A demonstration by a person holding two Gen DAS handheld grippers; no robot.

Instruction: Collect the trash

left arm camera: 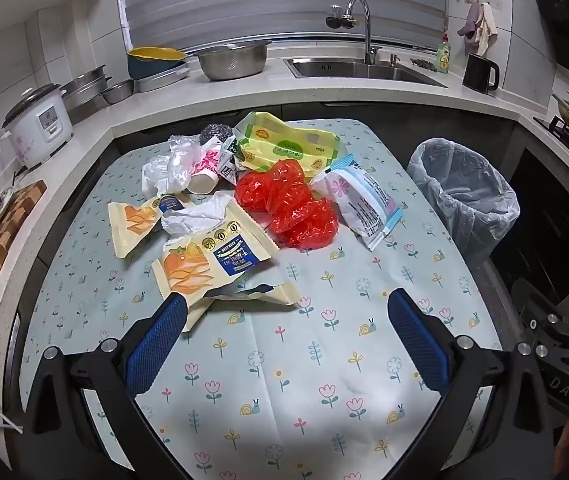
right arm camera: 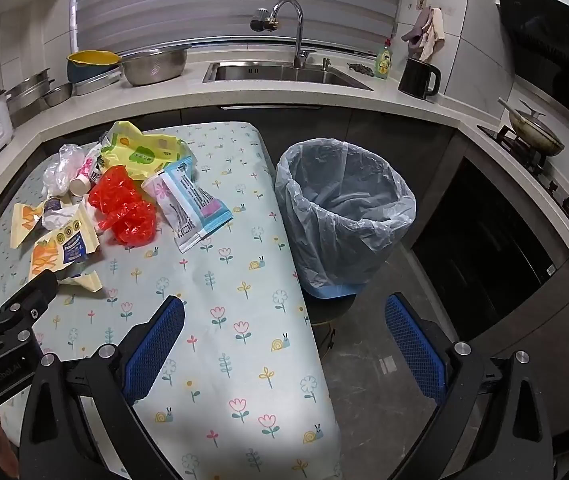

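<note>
Trash [left arm camera: 244,204] lies beyond the wide-spread left claw [left arm camera: 288,320], untouched.

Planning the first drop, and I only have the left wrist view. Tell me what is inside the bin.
Observer: The bin is lined and empty; no trash is in it yet.
Operator: Report what it stands on.
Observer: Its blue base sits on what looks like a low round stand on the floor, beside the table.
Operator: Give me the right tool's state.
Observer: The right tool is open and holds nothing; it hovers over the table's edge, on the bin's side.
</note>
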